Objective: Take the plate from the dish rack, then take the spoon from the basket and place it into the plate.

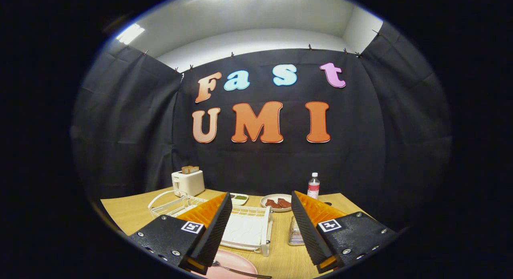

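A pink plate (234,263) lies flat on the wooden table (124,213), just below and between my fingers. A metal spoon (240,271) rests in it, bowl near the left finger and handle running to the right. My gripper (260,231) hovers above the plate, open, with nothing between the fingers. The white wire dish rack (246,227) stands just ahead of the fingers, partly hidden by the left one. A small metal wire basket (295,233) sits by the inner side of the right finger.
A white toaster (188,182) holding toast stands at the back left. A small dish of greens (239,198), a plate of reddish food (277,202) and a water bottle (313,186) line the table's far edge.
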{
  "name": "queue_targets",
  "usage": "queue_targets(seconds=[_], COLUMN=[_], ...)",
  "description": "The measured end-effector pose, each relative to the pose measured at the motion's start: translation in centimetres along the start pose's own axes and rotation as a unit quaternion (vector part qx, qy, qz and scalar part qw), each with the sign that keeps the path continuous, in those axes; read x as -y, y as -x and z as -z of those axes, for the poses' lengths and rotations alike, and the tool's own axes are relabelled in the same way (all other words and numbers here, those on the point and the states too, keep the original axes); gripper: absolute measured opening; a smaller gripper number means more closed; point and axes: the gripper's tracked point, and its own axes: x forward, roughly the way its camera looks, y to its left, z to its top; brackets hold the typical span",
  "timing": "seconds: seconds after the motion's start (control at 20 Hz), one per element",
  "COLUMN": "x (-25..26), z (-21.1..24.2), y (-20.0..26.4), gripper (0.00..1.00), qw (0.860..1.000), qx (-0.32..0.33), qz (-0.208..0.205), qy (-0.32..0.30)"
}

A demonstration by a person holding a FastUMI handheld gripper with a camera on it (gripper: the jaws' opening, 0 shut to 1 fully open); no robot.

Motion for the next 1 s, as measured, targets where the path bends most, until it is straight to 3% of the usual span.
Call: queue_targets(seconds=[1.0], x=[-0.5], z=[-2.9], y=[2.3], gripper=[0.89], qw=[1.000], qx=[0.007], qz=[0.013], qy=[0.018])
